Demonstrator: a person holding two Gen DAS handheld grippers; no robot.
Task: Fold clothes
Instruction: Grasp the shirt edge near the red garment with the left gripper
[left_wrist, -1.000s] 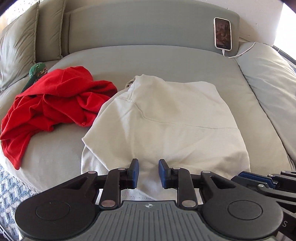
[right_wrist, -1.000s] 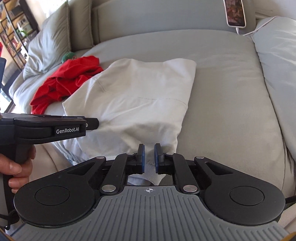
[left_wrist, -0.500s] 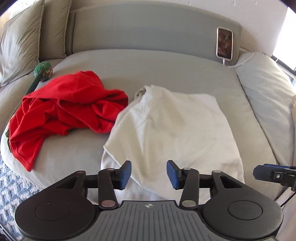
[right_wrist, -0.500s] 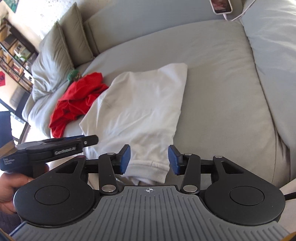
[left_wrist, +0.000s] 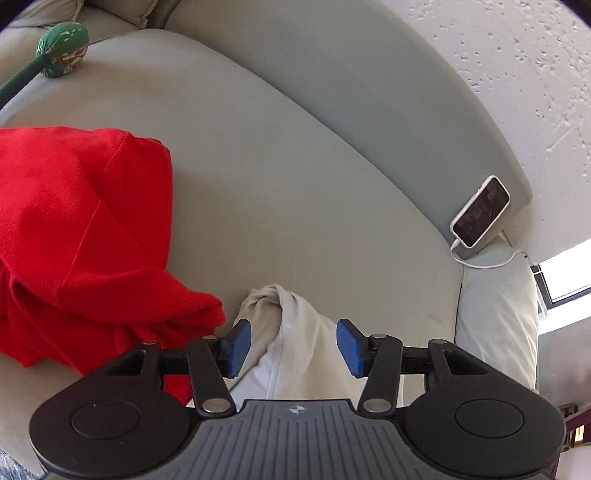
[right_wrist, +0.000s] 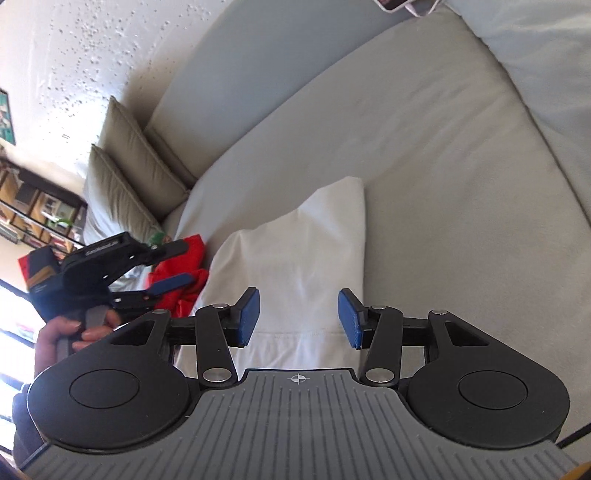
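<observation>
White garment (right_wrist: 295, 266) lies flat, partly folded, mid-sofa (right_wrist: 461, 192) near front edge; red garment (left_wrist: 74, 229) bunched beside it toward left edge, unfolded. Left gripper (left_wrist: 291, 345) and right gripper (right_wrist: 299, 317) wide, empty, over white one.

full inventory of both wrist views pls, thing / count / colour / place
sweatshirt: 1, off-white, on the sofa seat, under both open grippers
red garment: 1, red, crumpled, left of the sweatshirt
sofa: 1, grey-beige, under everything
cushions: 2, beige, sofa's far left corner
phone: 1, white, leaning on the backrest, cable plugged in
green toy: 1, green, stick-handled, behind the red garment
shelves: dark, far left, contents unclear
left hand-held gripper: black, blue pads, open
right hand-held gripper: same, open
hand: 1, holding the left gripper's handle
</observation>
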